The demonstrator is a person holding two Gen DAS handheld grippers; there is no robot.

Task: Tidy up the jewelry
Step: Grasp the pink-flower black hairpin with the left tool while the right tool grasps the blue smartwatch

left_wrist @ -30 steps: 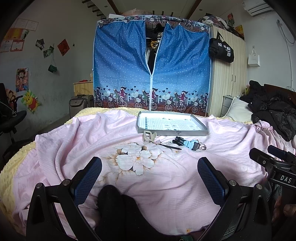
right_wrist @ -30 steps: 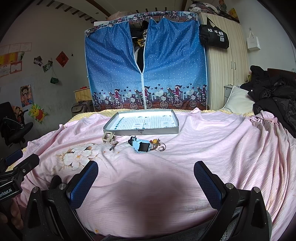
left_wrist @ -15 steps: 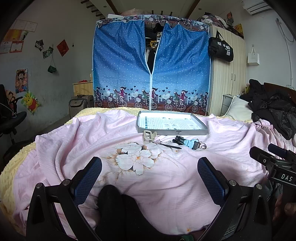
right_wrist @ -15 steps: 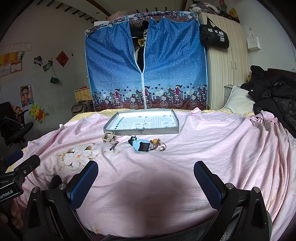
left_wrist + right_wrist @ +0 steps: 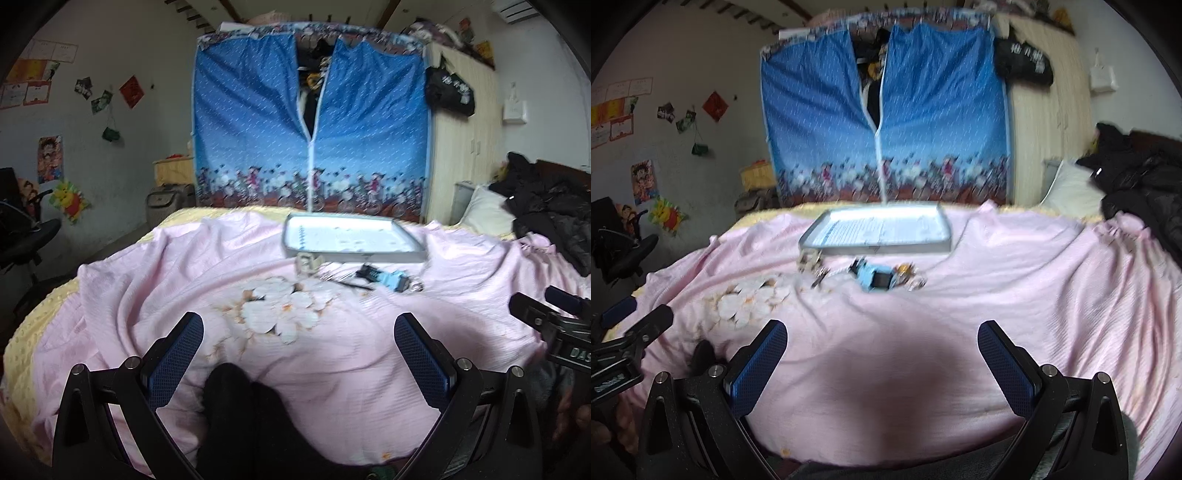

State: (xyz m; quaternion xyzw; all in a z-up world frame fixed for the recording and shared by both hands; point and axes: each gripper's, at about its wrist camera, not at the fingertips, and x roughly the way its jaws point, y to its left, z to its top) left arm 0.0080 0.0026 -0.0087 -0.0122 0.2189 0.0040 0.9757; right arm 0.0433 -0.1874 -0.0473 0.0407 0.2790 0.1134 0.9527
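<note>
tongs (image 5: 882, 363) nearer; tray (image 5: 875, 249) bare

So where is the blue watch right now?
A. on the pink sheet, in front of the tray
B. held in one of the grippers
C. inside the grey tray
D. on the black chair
A: the blue watch lies on the pink sheet just in front of the grey tray, not in it, and both the left gripper and the right gripper are open and hold nothing.
</note>
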